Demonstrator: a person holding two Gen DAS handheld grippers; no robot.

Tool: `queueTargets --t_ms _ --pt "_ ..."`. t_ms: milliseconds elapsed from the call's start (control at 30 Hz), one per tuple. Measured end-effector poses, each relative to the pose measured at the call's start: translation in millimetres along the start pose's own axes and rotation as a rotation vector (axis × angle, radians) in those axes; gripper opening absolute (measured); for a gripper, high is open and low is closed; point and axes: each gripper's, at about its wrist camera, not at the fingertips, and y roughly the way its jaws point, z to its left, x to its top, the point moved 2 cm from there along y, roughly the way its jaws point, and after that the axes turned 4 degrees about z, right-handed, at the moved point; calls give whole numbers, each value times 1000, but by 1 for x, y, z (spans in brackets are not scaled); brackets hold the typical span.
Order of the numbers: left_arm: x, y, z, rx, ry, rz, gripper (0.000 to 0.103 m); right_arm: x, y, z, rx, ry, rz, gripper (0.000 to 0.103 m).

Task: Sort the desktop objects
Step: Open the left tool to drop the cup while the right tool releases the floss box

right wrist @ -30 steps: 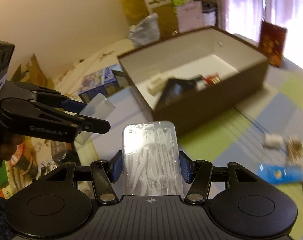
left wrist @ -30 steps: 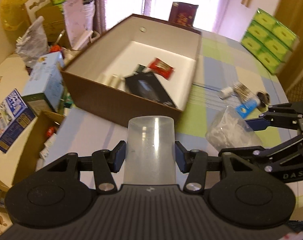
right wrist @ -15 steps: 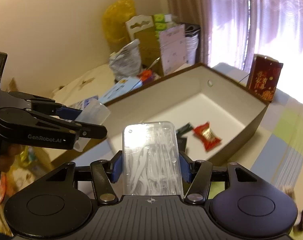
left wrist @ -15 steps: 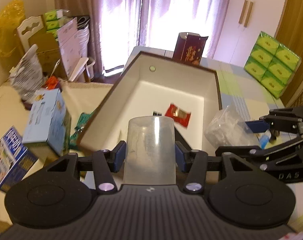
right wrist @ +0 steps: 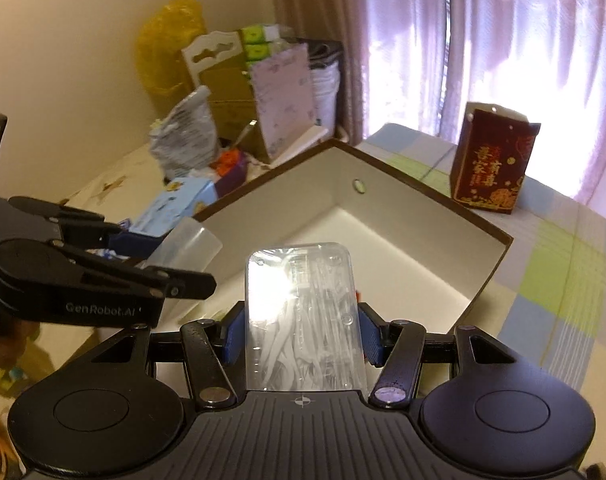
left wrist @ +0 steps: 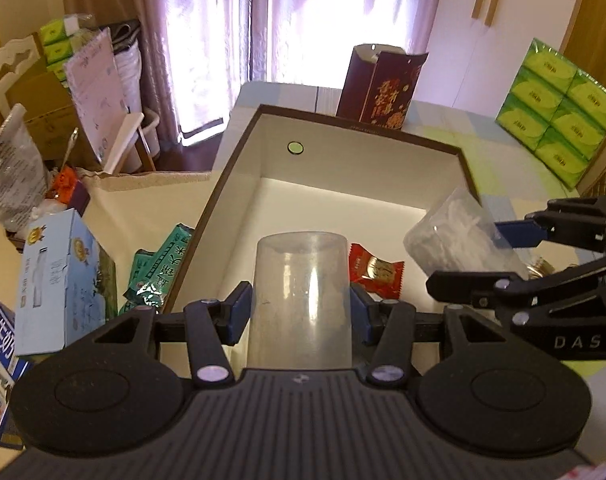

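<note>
My left gripper (left wrist: pixel 301 312) is shut on a frosted plastic cup (left wrist: pixel 301 296), held above the near part of a large brown box (left wrist: pixel 239 160) with a white inside. A red candy wrapper (left wrist: pixel 375 274) lies on the box floor. My right gripper (right wrist: pixel 301 334) is shut on a clear plastic case of white floss picks (right wrist: pixel 303 316), also over the box (right wrist: pixel 499 240). Each gripper shows in the other's view: the right gripper (left wrist: pixel 519 252) with the clear case (left wrist: pixel 459 240), the left gripper (right wrist: pixel 171 264) with the cup (right wrist: pixel 191 244).
A dark red gift box (left wrist: pixel 379 88) stands behind the brown box. Green tissue packs (left wrist: pixel 559 108) are stacked at the far right on the checked tablecloth (right wrist: pixel 559 280). A blue carton (left wrist: pixel 59 284), green packets (left wrist: pixel 159 268) and bags clutter the left side.
Both grippers have moved forward with their loads, from before the box's near wall to above its inside. The dark items in the box's near end have dropped out of sight.
</note>
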Motion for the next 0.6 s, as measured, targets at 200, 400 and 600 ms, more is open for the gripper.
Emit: queueTargets --t_ms 200,400,600 --pt "18 39 4 17 21 47 46 14 33 -20 -51 -16 32 54" --pt "26 76 5 29 25 98 46 17 59 -35 -83 -34 66 54" --pt "30 105 2 48 57 134 46 20 81 -42 -132 -94 84 54"
